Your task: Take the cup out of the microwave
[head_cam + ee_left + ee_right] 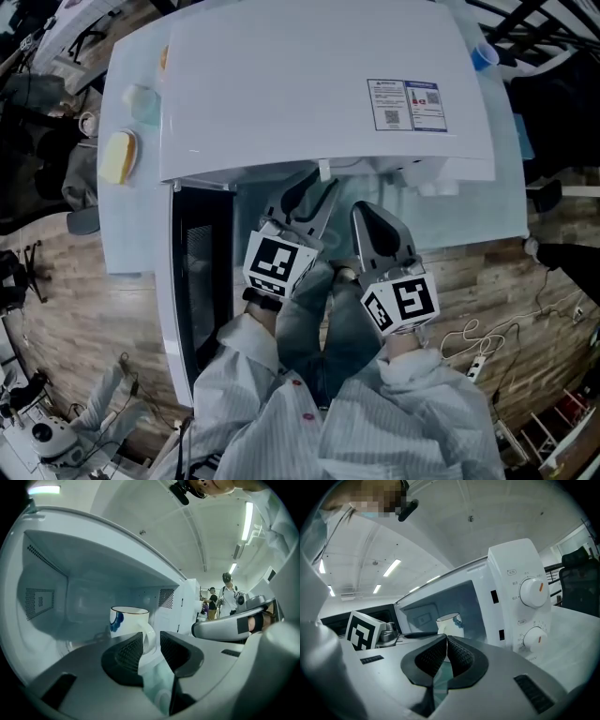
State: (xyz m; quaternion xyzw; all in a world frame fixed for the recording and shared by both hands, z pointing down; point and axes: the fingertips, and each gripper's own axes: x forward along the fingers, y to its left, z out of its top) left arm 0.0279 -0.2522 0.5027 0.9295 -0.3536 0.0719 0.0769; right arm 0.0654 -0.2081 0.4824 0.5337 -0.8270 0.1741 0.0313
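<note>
A white microwave (309, 84) stands on a pale table, its dark door (202, 281) swung open to the left. Inside its cavity sits a white cup (126, 620) with a blue mark and a brown rim, its handle turned toward me. My left gripper (151, 637) is open at the cavity mouth; the handle shows in the gap between its pads, which do not press on it. In the head view the left gripper (307, 192) reaches under the microwave's front edge. My right gripper (446, 637) is shut and empty in front of the microwave, with the cup (451, 623) visible beyond it.
The control panel (525, 602) with two knobs is to the right of the cavity. A yellow sponge-like thing (117, 157) lies on the table (122, 234) at the left. A cable and power strip (478, 361) lie on the wooden floor. People (227, 597) stand far behind.
</note>
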